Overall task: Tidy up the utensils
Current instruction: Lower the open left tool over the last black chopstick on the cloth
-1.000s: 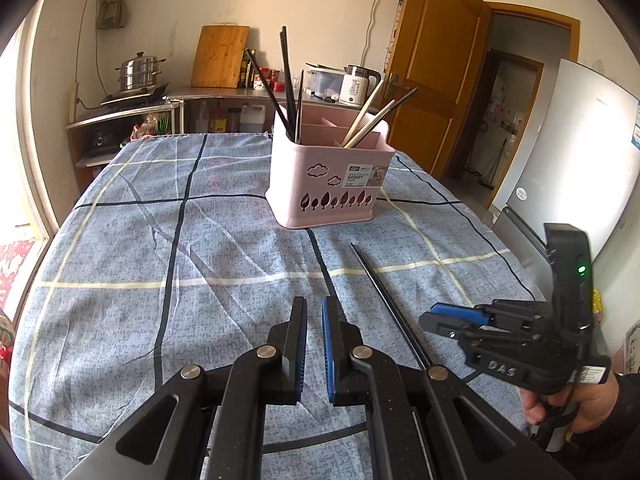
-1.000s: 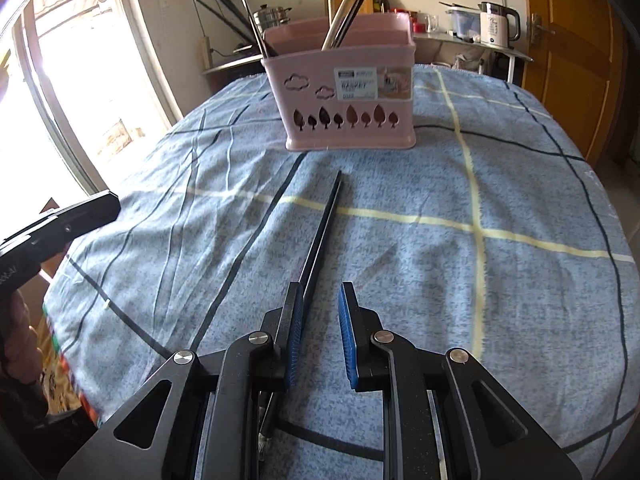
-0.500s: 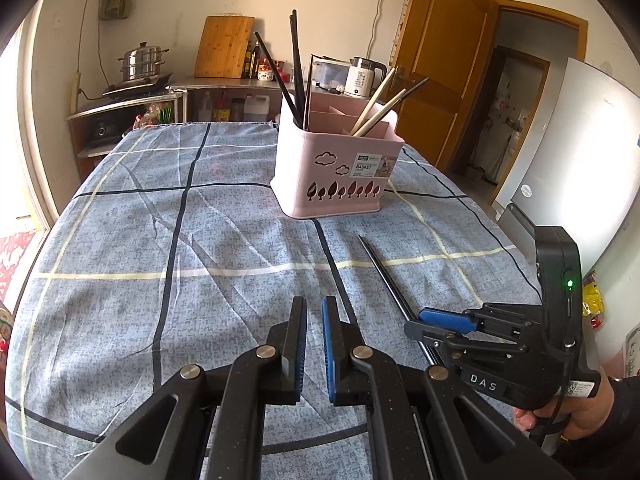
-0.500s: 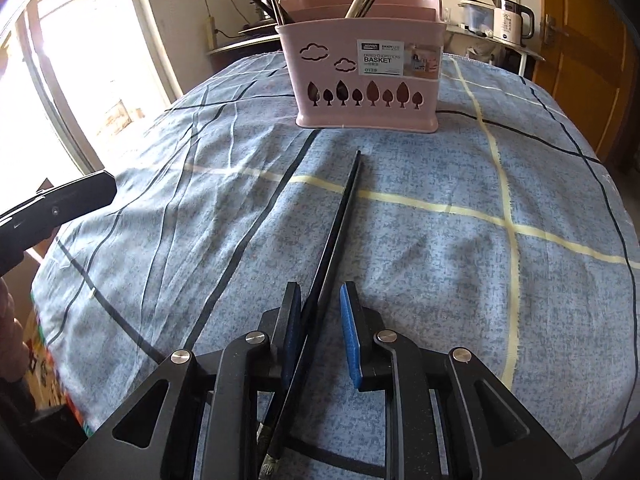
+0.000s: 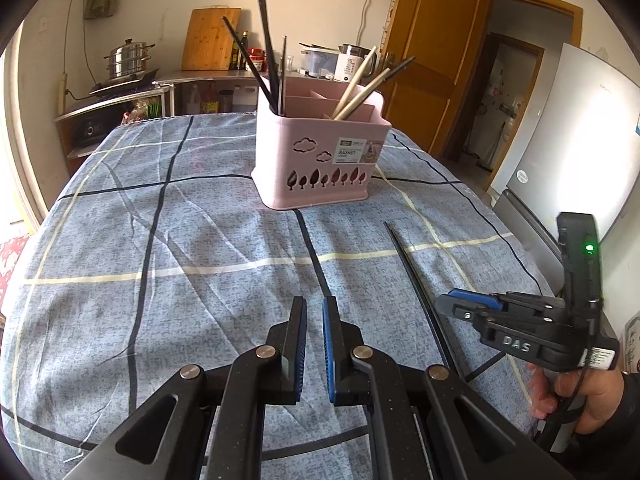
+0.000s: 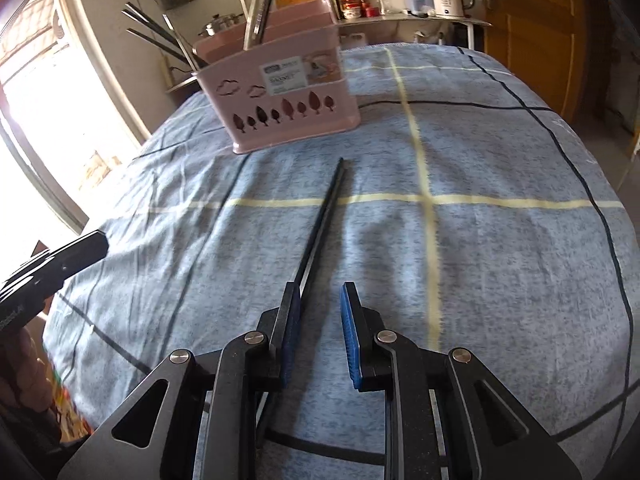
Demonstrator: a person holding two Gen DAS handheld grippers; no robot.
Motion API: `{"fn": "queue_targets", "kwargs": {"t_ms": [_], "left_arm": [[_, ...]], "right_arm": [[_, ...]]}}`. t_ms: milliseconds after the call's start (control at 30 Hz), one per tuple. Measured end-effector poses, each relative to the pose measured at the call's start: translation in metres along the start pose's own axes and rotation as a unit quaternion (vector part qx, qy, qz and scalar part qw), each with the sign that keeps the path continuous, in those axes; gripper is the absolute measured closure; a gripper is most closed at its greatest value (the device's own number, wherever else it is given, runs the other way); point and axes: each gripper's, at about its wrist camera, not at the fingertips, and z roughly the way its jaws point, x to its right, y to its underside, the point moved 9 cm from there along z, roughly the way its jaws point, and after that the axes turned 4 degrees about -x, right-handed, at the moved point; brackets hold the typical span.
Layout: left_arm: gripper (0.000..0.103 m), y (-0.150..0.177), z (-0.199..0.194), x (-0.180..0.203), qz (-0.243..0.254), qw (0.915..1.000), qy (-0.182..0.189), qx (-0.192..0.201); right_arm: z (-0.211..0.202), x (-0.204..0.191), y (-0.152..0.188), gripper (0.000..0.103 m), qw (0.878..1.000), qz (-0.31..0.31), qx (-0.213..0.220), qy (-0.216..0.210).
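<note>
A pink utensil basket (image 5: 324, 160) stands on the blue checked tablecloth (image 5: 160, 240), holding several black and wooden chopsticks; it also shows in the right wrist view (image 6: 280, 100). A pair of black chopsticks (image 6: 320, 220) lies flat on the cloth in front of the basket, also in the left wrist view (image 5: 412, 276). My right gripper (image 6: 316, 300) is open with its jaws straddling the near part of the chopsticks, which lie close to the left finger. My left gripper (image 5: 314, 312) hovers over bare cloth left of the chopsticks, jaws almost together and empty.
A counter with a steel pot (image 5: 128, 60), a cutting board (image 5: 210, 38) and a kettle (image 5: 350, 62) stands behind the table. A wooden door (image 5: 432, 52) and a white fridge (image 5: 572, 140) are to the right. A bright window (image 6: 48, 100) is at the left.
My right gripper has moved forward along the chopsticks, tilted, and its jaws have opened wider around them. My left gripper has drifted closer to the basket, jaws unchanged.
</note>
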Motion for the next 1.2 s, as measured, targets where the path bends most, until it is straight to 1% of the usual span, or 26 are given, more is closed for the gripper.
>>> {"fn": "queue_targets", "kwargs": {"t_ms": [33, 100, 233, 333, 433, 500, 600, 833, 1033, 1167, 1200], "left_arm": [[0.096, 0.0, 0.001, 0.001, 0.002, 1.0, 0.0, -0.001], [0.096, 0.001, 0.001, 0.002, 0.004, 1.0, 0.0, -0.002], [0.096, 0.0, -0.001, 0.001, 0.004, 1.0, -0.001, -0.002], [0.096, 0.0, 0.001, 0.0, 0.0, 1.0, 0.0, -0.006], [0.096, 0.001, 0.002, 0.001, -0.001, 1.0, 0.001, -0.008], [0.096, 0.001, 0.001, 0.001, 0.0, 1.0, 0.001, -0.008], [0.096, 0.0, -0.001, 0.0, 0.001, 1.0, -0.001, -0.006], [0.096, 0.001, 0.001, -0.002, -0.004, 1.0, 0.0, -0.008], [0.096, 0.003, 0.003, 0.006, 0.008, 0.9999, 0.003, -0.012], [0.096, 0.002, 0.005, 0.004, 0.003, 0.9999, 0.003, -0.015], [0.096, 0.002, 0.005, 0.004, 0.002, 0.9999, 0.003, -0.014]], "right_arm": [[0.003, 0.002, 0.001, 0.082, 1.0, 0.0, -0.006, 0.004], [0.004, -0.001, 0.0, 0.082, 1.0, -0.006, -0.005, 0.007], [0.002, -0.006, -0.002, 0.082, 1.0, -0.005, -0.001, -0.006], [0.007, -0.009, -0.002, 0.081, 1.0, -0.008, -0.006, -0.009], [0.01, -0.013, -0.006, 0.081, 1.0, -0.022, -0.001, 0.004], [0.012, -0.014, -0.008, 0.081, 1.0, -0.014, -0.002, -0.005], [0.011, -0.013, -0.007, 0.082, 1.0, -0.009, 0.001, -0.001], [0.005, 0.001, -0.005, 0.082, 0.999, 0.031, 0.01, -0.021], [0.002, 0.009, -0.003, 0.082, 0.999, 0.043, 0.016, -0.012], [0.006, 0.001, -0.006, 0.082, 1.0, 0.014, 0.014, 0.008], [0.008, -0.001, -0.007, 0.082, 1.0, 0.013, 0.013, 0.006]]}}
